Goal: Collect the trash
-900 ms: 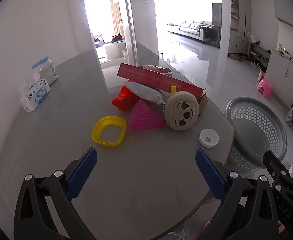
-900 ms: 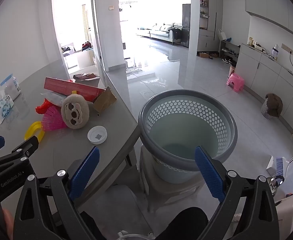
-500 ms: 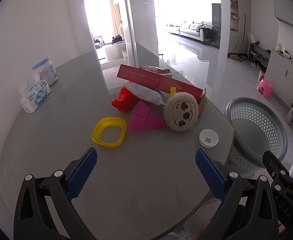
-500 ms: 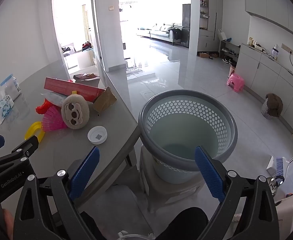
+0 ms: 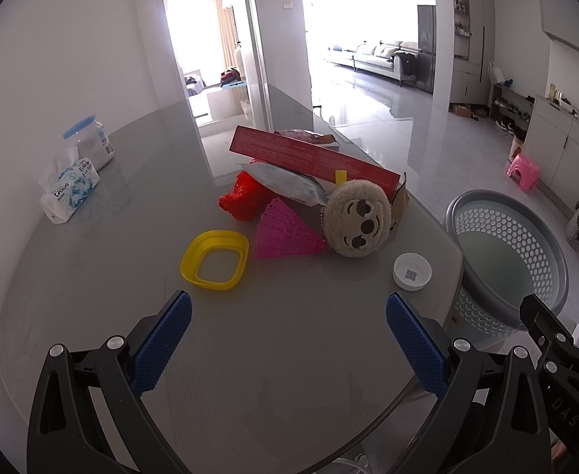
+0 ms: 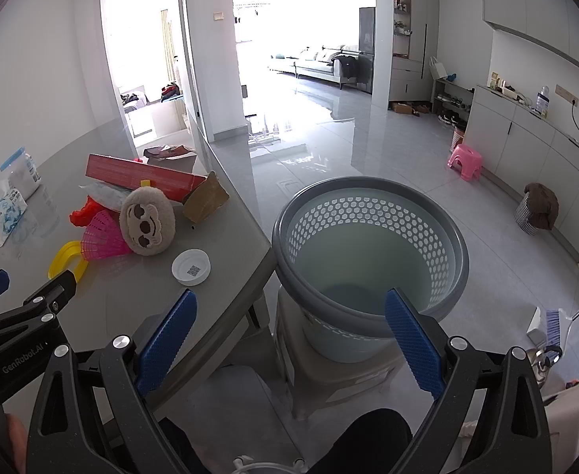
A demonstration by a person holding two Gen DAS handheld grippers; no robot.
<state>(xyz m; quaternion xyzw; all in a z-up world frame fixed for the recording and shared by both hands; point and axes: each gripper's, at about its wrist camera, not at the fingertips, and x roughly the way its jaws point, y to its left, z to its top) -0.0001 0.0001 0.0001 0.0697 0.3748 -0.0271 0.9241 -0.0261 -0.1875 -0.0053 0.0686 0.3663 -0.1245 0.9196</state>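
Note:
A pile lies on the grey table: a long red box, a white wrapper, a red bag, a pink fan, a round plush face, a brown cardboard piece. A yellow ring lid and a white cap lie nearer. My left gripper is open and empty above the table's near part. My right gripper is open and empty, near the rim of the grey perforated basket beside the table.
A tissue pack and a blue-lidded jar stand at the table's left by the wall. The basket rests on a stool on the floor. A pink stool and cabinets stand at the right.

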